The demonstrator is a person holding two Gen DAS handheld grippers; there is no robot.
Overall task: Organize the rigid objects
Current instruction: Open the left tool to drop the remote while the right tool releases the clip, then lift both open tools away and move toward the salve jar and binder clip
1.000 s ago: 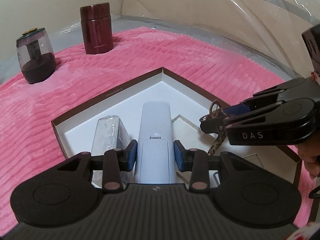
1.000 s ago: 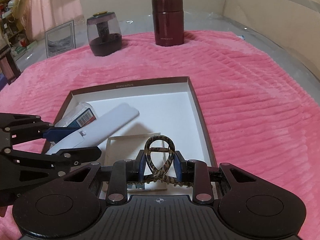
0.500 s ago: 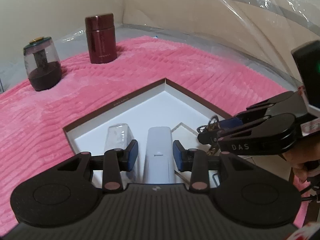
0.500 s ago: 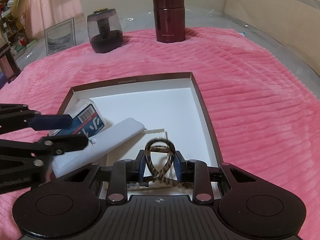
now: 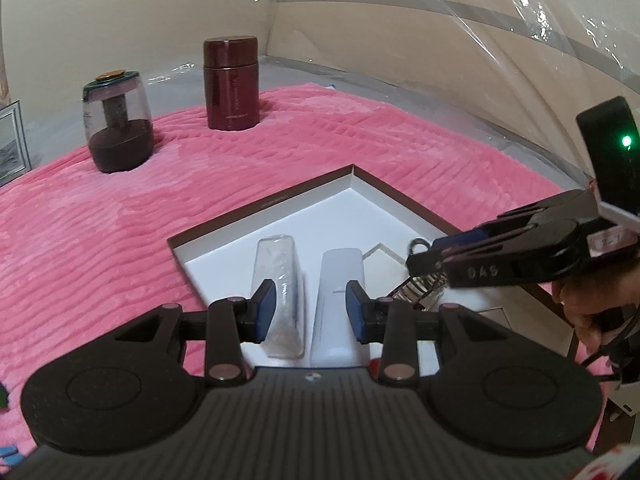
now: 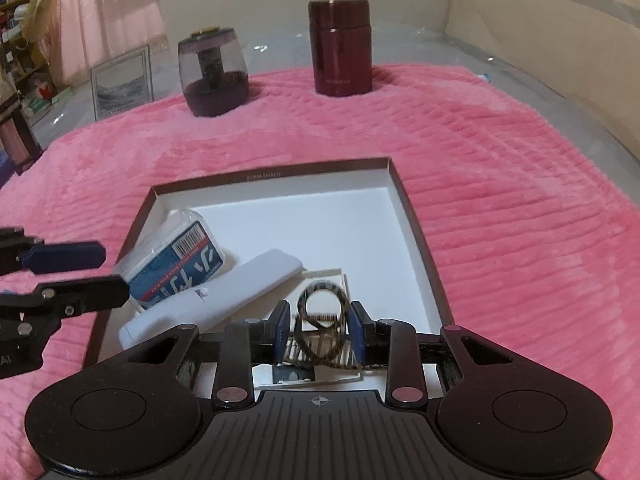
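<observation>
A shallow brown-rimmed white box (image 6: pixel 272 174) lies on a pink blanket (image 6: pixel 500 220). In it lie a white remote (image 6: pixel 240 292), a clear case with a blue label (image 6: pixel 180 256) and a clear square plate (image 6: pixel 328 276). My right gripper (image 6: pixel 319 332) hovers over the box's near edge with its jaws opening. A leopard-print hair clip (image 6: pixel 320 312) sits blurred and tilted between the pads, apart from them. My left gripper (image 5: pixel 310 310) stands open above the remote (image 5: pixel 340 280) and case (image 5: pixel 276 272), holding nothing. It also shows at the left edge of the right wrist view (image 6: pixel 108 272).
A maroon flask (image 6: pixel 340 48) and a dark dome-shaped jar (image 6: pixel 212 76) stand at the blanket's far edge. A framed picture (image 6: pixel 122 80) leans beyond it at the left. Clear plastic sheeting covers the wall on the right. A person's hand (image 5: pixel 580 308) holds the right gripper.
My left gripper let go of the white remote and drew back and up from the box. The hair clip in my right gripper has come loose and tipped.
</observation>
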